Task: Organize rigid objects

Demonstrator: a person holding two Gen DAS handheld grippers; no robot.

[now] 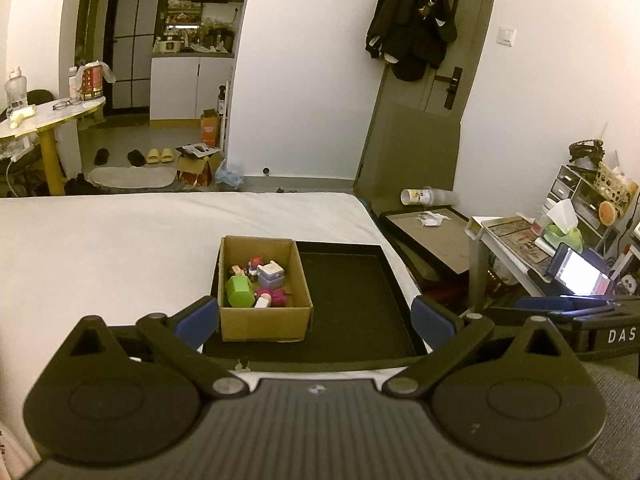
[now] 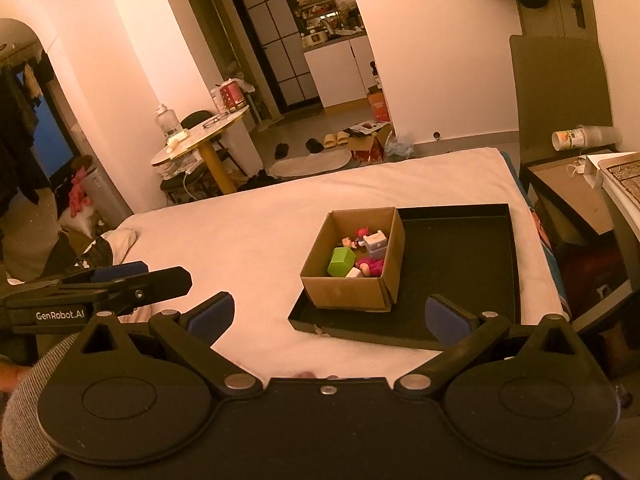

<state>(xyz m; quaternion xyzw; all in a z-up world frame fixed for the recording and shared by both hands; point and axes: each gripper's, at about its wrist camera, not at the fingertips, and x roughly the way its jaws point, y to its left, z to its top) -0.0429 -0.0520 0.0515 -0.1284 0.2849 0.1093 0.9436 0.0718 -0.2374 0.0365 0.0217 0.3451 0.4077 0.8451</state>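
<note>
The left hand-held gripper (image 1: pixel 314 322) stands wide open, its blue-padded fingers (image 1: pixel 198 320) spread and empty above the near edge of a shallow black rectangular tray (image 1: pixel 360 304). The tray lies on a bed covered with a white sheet (image 1: pixel 120 248). An open brown cardboard box (image 1: pixel 262 288) sits in the tray's left part. Inside the box: a bright green plastic block (image 1: pixel 239 291), a small lavender-grey toy piece with a white top (image 1: pixel 271 274), a magenta toy figure (image 1: pixel 274 298) lying down, and a small red-topped figure (image 1: pixel 255 261) at the back. The tray's right part is bare
</note>
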